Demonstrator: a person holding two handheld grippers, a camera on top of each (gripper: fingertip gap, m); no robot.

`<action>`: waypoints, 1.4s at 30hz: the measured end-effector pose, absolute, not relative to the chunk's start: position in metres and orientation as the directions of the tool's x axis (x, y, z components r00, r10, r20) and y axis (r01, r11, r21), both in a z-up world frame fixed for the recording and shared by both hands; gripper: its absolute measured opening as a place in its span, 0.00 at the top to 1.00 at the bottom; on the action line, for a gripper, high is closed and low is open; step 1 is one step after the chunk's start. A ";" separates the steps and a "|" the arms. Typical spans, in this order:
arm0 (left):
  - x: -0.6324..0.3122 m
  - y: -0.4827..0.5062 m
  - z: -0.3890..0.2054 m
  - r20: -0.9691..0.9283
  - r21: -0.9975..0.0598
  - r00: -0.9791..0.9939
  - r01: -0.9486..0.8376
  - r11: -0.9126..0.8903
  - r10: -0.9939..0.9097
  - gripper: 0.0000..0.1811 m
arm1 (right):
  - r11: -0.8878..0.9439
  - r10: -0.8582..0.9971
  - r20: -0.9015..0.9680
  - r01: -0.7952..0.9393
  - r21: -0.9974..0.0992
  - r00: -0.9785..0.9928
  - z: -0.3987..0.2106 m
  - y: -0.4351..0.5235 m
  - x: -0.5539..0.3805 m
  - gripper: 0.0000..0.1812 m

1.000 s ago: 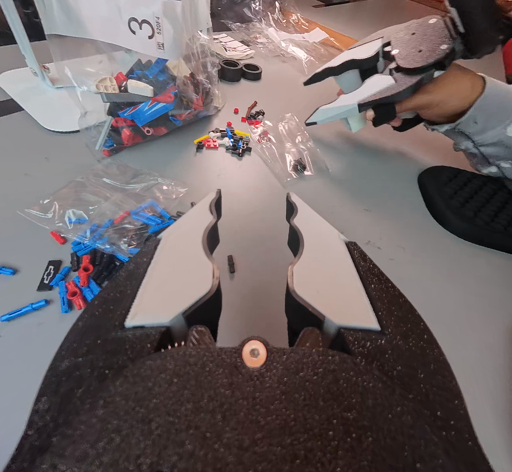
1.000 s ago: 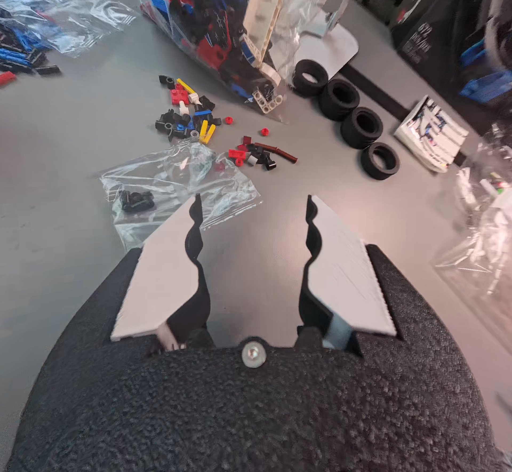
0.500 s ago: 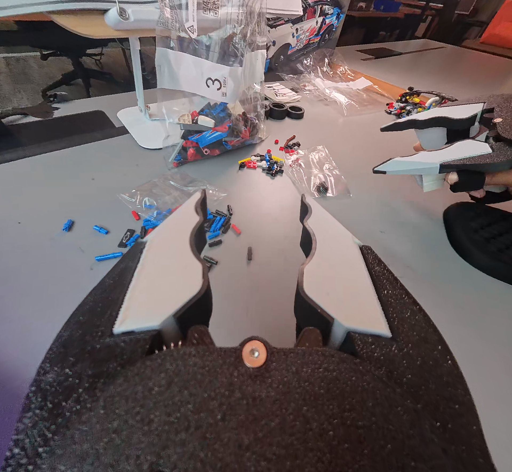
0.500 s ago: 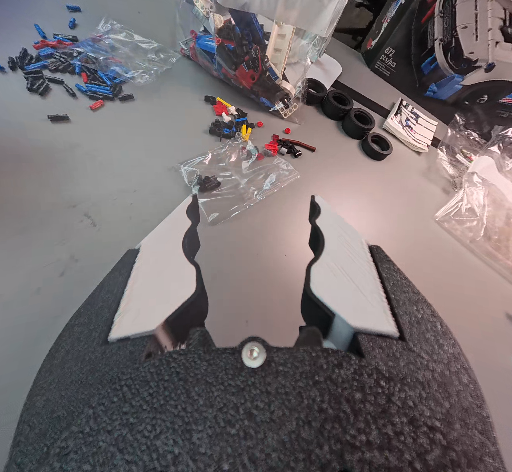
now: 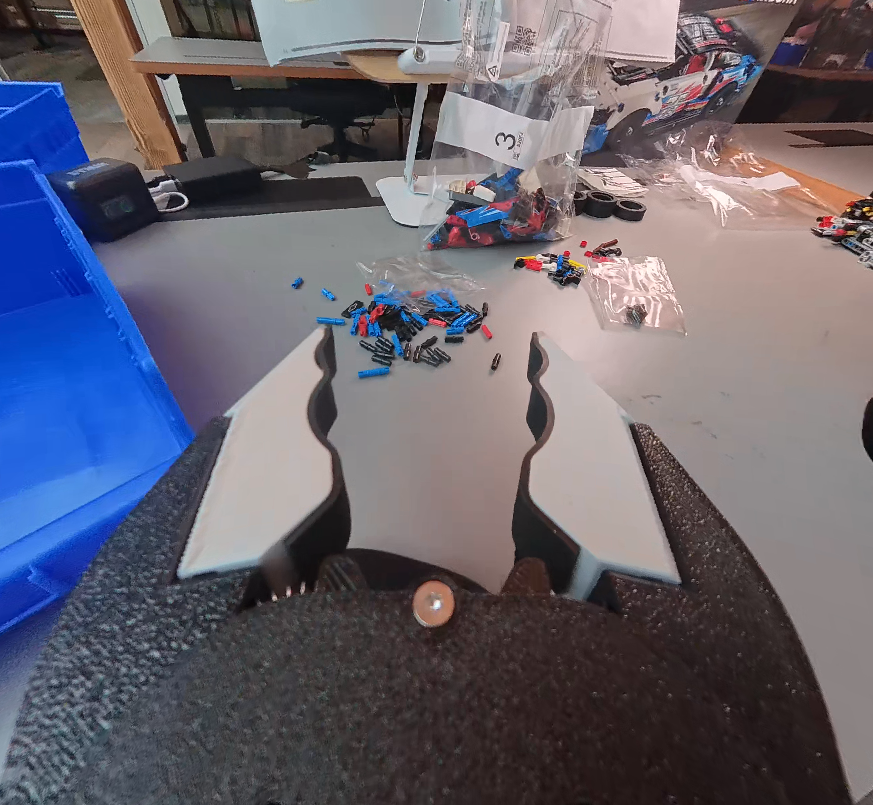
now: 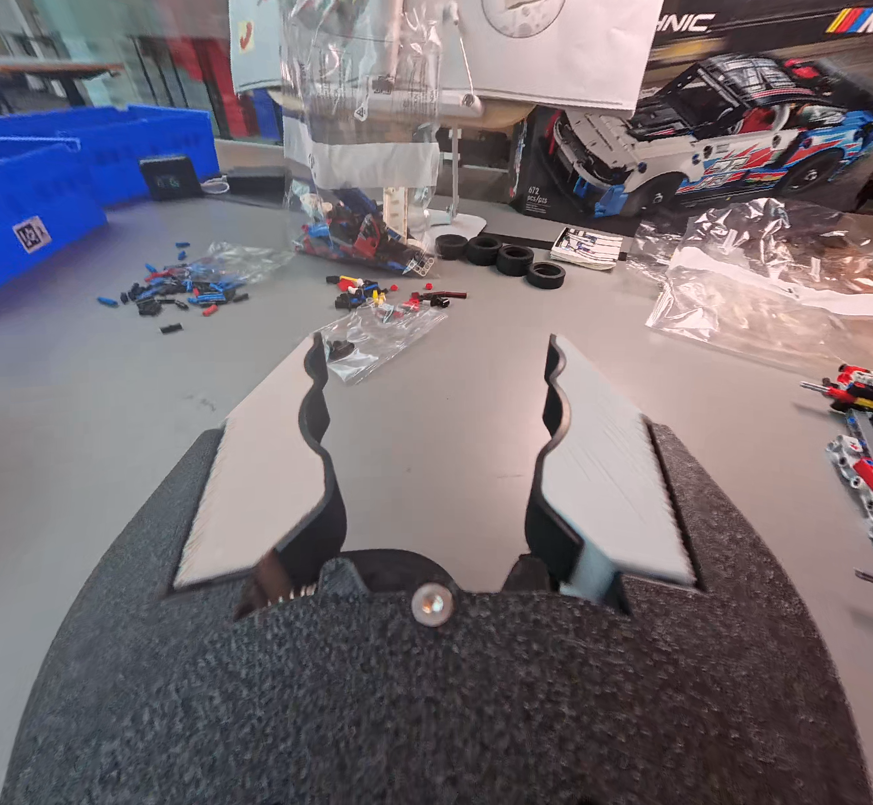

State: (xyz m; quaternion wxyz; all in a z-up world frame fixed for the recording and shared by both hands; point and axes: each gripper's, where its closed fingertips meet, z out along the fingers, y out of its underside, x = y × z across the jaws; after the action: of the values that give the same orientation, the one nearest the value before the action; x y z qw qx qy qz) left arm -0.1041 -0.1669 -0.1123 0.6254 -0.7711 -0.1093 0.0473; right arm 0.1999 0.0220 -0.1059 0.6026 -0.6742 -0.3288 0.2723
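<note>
My left gripper (image 5: 432,338) is open and empty above the grey table (image 5: 283,262). A scatter of small blue, black and red pins (image 5: 406,324) lies just beyond its tips, with one lone black pin (image 5: 495,361) nearest. My right gripper (image 6: 434,340) is open and empty, held over bare table. A small clear bag (image 6: 382,338) with a few black parts lies just past its left fingertip. The same bag shows in the left wrist view (image 5: 633,295). A tall clear bag of bricks (image 5: 505,144) stands behind the pins; it also shows in the right wrist view (image 6: 363,168).
Blue bins (image 5: 56,357) stand at the left. Several black tyres (image 6: 505,255), a sticker sheet (image 6: 588,247), crumpled clear bags (image 6: 765,276) and a car-model box (image 6: 708,139) lie at the back right. A partly built model (image 6: 855,423) sits at the right edge. A white stand (image 5: 411,154) holds an open booklet. The lone black pin (image 5: 495,361) is closer to my left gripper, around 15 cm from its tips; the right tips are 30 cm off. Look for it in the right wrist view (image 6: 177,327) too.
Both grippers have drawn back and tilted up, so the table parts look farther off. The left one has opened wider. The right gripper has left the left wrist view.
</note>
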 end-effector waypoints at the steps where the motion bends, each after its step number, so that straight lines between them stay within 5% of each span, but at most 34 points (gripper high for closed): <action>1: -0.104 -0.167 -0.115 0.061 -0.972 0.971 0.110 -0.206 0.231 0.56 | -0.070 0.767 0.021 0.116 -0.991 0.642 -0.108 0.024 0.200 0.49; 6: -0.101 -0.181 -0.122 -0.041 -0.932 0.965 0.056 -0.358 0.258 0.49 | -0.071 0.766 0.097 0.233 -0.970 0.635 -0.124 0.025 0.189 0.48; 42: -0.109 -0.165 -0.130 -0.094 -0.953 0.964 -0.014 -0.302 0.251 0.56 | 0.050 0.792 0.170 0.215 -0.975 0.586 -0.107 0.003 0.181 0.55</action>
State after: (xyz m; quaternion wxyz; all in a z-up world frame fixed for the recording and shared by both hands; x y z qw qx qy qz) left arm -0.1094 -0.1653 -0.1301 0.5860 -0.7990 -0.0740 0.1130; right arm 0.1809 0.0029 -0.1066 0.6115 -0.6474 -0.3890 0.2359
